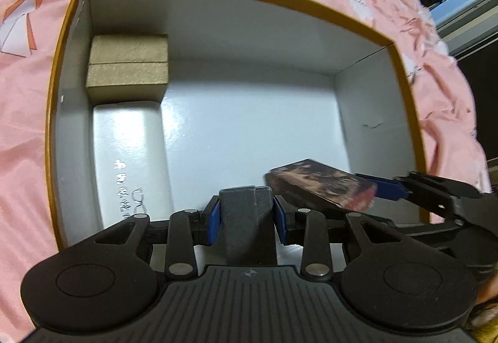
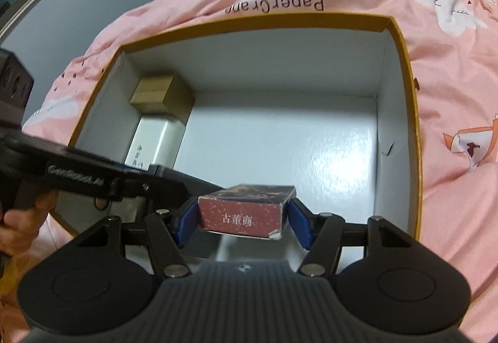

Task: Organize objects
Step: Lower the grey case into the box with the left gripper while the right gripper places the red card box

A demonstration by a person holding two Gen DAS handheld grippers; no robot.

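While both grippers hang over orange-rimmed white cardboard storage box (image 2: pixel 401 69) on pink printed bedspread (image 2: pixel 451 156): left gripper (image 1: pixel 247 212) jaws clamp dark grey wedge-shaped block (image 1: pixel 246 218); right gripper (image 2: pixel 244 218) jaws hold red patterned card box (image 2: pixel 246 212) by sides. Risk: crowded near corner, held items or grippers collide; early release tips card box onto edge.

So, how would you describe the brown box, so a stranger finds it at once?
Look inside the large open box with the yellow rim on the pink bedding. In its far left corner sits the brown box, touching a longer white box. It alone is matte, kraft-coloured and unprinted.
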